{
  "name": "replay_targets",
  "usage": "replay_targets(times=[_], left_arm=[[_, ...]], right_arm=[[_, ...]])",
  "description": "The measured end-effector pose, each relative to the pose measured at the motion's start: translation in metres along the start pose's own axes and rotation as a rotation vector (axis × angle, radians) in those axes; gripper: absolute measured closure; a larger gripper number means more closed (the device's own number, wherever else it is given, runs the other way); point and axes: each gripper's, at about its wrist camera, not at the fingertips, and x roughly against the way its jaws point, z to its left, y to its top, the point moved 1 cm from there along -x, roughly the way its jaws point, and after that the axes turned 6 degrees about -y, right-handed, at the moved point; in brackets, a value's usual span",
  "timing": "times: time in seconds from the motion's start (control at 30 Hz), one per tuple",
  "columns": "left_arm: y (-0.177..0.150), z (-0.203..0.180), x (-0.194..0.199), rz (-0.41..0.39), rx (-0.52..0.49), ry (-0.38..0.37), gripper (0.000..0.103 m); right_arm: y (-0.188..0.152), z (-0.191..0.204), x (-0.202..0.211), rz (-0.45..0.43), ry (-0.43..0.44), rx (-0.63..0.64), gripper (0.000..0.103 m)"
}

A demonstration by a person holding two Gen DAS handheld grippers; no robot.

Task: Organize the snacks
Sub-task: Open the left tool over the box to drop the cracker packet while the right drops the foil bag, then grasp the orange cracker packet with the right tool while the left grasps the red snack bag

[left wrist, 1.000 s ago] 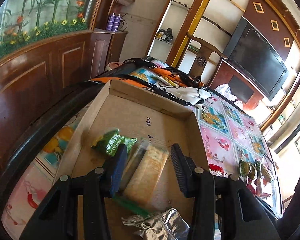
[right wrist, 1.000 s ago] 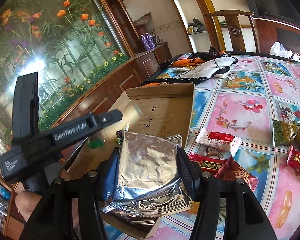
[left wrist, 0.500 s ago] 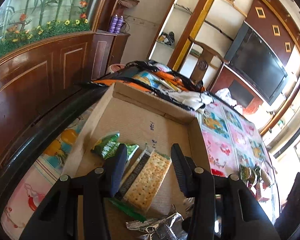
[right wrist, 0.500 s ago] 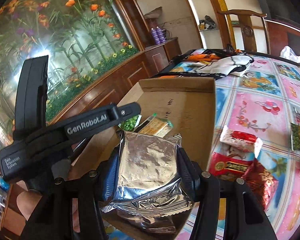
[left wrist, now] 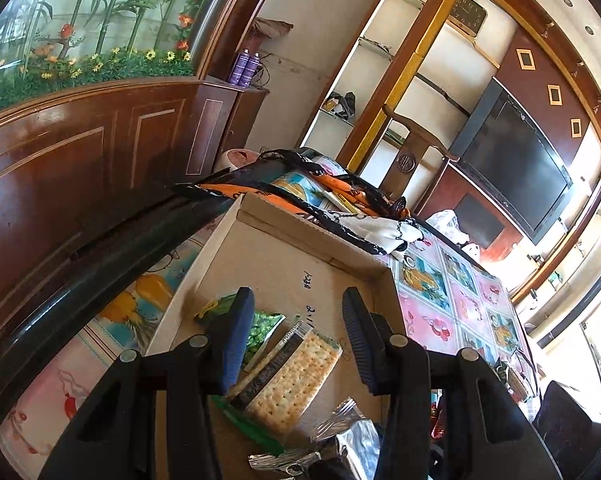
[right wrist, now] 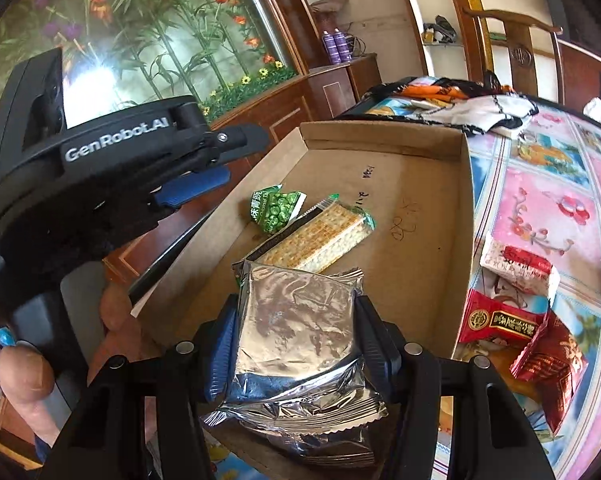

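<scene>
My right gripper (right wrist: 296, 332) is shut on a silver foil packet (right wrist: 296, 316), which hangs over the near end of an open cardboard box (right wrist: 420, 200). Inside the box lie a green pea packet (right wrist: 276, 208) and a clear cracker pack (right wrist: 320, 236), side by side. My left gripper (left wrist: 296, 336) hovers open above the same box (left wrist: 284, 268), nothing between its pads; the pea packet (left wrist: 260, 328) and cracker pack (left wrist: 296, 376) show below it. The silver packet (left wrist: 352, 444) appears at the bottom edge. In the right wrist view the left gripper (right wrist: 220, 160) sits over the box's left wall.
Red snack packets (right wrist: 500, 324) and a white-and-red one (right wrist: 516, 264) lie on the flowered tablecloth (right wrist: 540, 200) right of the box. A patterned scarf (right wrist: 460, 104) is heaped beyond the box's far wall. A dark wooden cabinet (left wrist: 80, 160) runs along the left.
The right gripper has carried the silver packet leftward and lower, over the box's near end. The left gripper has tilted slightly but stays above the box.
</scene>
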Motion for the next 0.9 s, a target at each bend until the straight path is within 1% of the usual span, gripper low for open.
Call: replay_targets(times=[0.3, 0.5, 0.53, 0.63, 0.67, 0.9], left_arm=[[0.001, 0.004, 0.000, -0.006, 0.013, 0.002, 0.058], [0.001, 0.004, 0.000, -0.007, 0.006, -0.001, 0.058], [0.001, 0.003, 0.000, -0.005, 0.008, -0.001, 0.058], [0.001, 0.002, -0.001, 0.001, 0.011, -0.004, 0.058], [0.000, 0.002, -0.001, 0.002, 0.012, -0.003, 0.058], [-0.001, -0.001, -0.004, 0.013, 0.002, -0.022, 0.056]], right_arm=[[-0.001, 0.003, -0.001, 0.001, 0.000, 0.020, 0.041], [-0.001, 0.000, -0.002, 0.001, 0.015, 0.003, 0.040], [-0.001, 0.000, -0.001, 0.002, 0.016, 0.001, 0.039], [-0.001, -0.001, 0.001, 0.000, 0.028, -0.008, 0.031], [0.000, -0.002, 0.004, -0.013, 0.021, -0.012, 0.030], [0.005, -0.020, 0.018, -0.050, 0.040, -0.090, 0.029]])
